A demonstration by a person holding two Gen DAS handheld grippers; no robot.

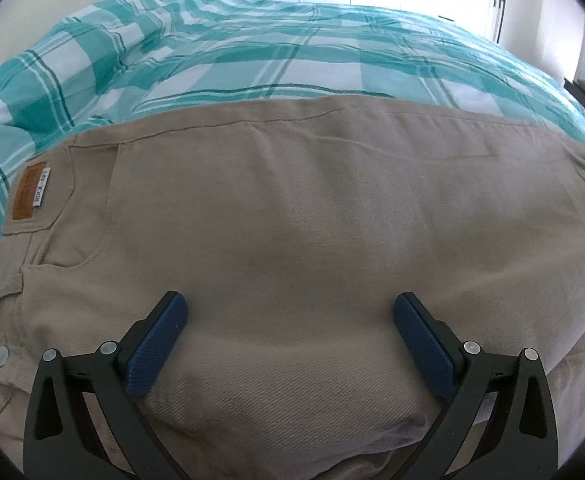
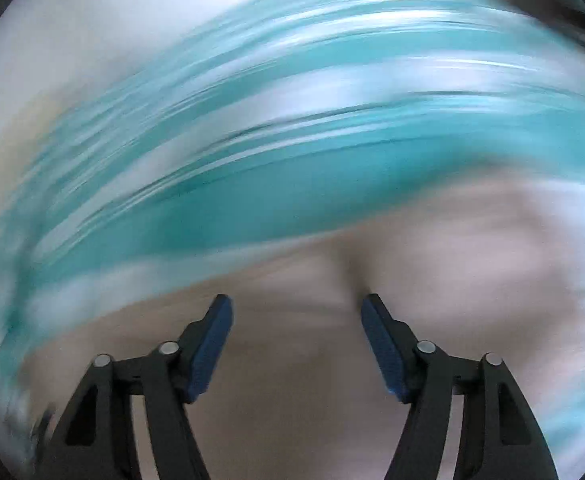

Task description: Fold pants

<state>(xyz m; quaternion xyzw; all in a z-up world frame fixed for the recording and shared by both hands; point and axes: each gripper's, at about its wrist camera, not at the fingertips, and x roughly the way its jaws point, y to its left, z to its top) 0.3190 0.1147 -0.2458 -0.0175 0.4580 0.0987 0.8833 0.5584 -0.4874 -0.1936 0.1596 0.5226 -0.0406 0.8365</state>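
Lying flat across the bed (image 1: 252, 60), the pants (image 1: 292, 220) have their waistband and leather patch (image 1: 26, 192) at my left, legs running off right, so a lengthwise fold looks done. My left tool (image 1: 290, 312) hovers low over the seat, jaws spread wide and released, gripping nothing, probably ready to press or pinch the near edge. My right tool (image 2: 296, 312) is also parted and empty over blurred tan cloth; that view is too smeared to place it exactly
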